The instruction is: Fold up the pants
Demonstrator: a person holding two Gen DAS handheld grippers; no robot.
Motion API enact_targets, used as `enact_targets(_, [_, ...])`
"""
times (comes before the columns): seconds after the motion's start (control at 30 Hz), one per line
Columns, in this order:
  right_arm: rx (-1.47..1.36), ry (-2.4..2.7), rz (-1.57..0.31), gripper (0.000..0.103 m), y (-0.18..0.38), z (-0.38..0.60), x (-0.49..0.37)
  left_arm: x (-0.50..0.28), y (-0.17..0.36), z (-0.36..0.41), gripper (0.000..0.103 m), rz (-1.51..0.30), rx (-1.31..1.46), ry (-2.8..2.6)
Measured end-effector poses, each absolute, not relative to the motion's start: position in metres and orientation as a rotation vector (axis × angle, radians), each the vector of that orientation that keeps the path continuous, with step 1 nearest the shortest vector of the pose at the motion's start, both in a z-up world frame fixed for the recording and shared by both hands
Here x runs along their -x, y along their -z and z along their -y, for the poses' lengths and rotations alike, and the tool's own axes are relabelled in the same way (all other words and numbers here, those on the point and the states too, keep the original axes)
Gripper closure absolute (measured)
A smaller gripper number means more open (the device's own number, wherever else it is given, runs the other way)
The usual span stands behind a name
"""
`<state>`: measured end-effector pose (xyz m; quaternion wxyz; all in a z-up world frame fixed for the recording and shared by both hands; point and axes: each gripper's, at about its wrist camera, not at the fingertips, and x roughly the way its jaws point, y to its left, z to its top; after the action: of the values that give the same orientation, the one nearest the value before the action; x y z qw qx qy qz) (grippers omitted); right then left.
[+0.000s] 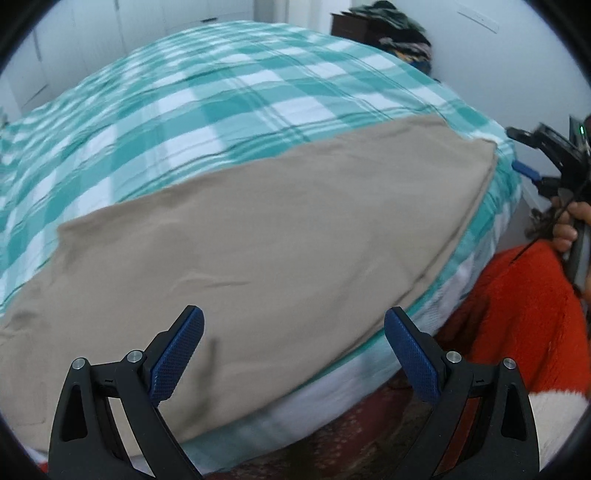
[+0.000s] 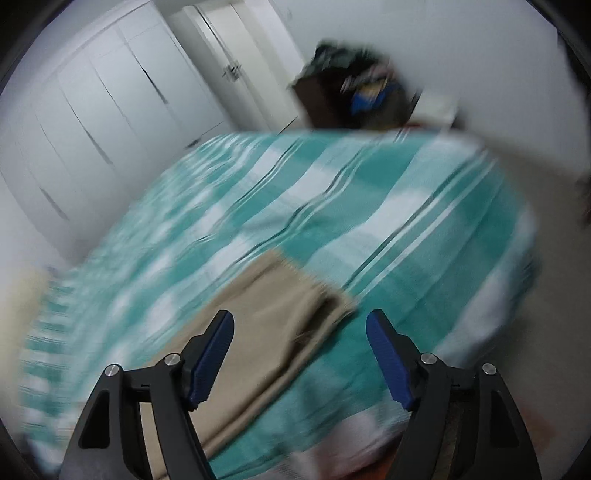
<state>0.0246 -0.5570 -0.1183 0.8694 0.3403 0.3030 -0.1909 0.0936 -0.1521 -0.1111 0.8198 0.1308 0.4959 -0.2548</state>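
Observation:
The beige pants (image 1: 258, 240) lie flat along the near edge of a bed with a teal and white checked cover (image 1: 207, 107). My left gripper (image 1: 293, 325) is open and empty, just above the near edge of the pants. In the blurred right wrist view the pants (image 2: 266, 314) show a folded end with layered edges on the bed cover (image 2: 369, 206). My right gripper (image 2: 300, 332) is open and empty, above that end. The right gripper also shows in the left wrist view (image 1: 546, 166), held in a hand off the bed's right side.
White wardrobe doors (image 2: 122, 96) stand beyond the bed. A dark cabinet piled with clothes (image 1: 391, 29) stands at the far corner. The person's red sleeve (image 1: 524, 310) is beside the bed's near right edge. A patterned red rug (image 1: 351, 443) lies below.

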Motion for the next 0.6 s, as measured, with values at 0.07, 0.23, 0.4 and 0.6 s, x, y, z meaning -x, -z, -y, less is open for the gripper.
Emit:
enact_targets(0.07, [-0.871,0.295,-0.604,0.03,0.13,0.574,-0.016,-0.095,0.108,0.13,0.005,-1.039,-0.27,0.509])
enact_targets(0.23, [-1.1,0.211,-0.575,0.032,0.148,0.596,0.0,-0.109,0.114,0.073,0.005,-1.056,-0.184,0.387])
enact_targets(0.4, [-1.084,0.128,-0.73,0.039,0.158,0.584,-0.029,-0.12,0.121,0.037,0.005,-1.084,-0.067,0.3])
enact_targets(0.6, [-0.998,0.184,-0.837,0.045,0.162,0.579,-0.067,-0.112,0.125,0.021,0.005,-1.081,-0.07,0.267])
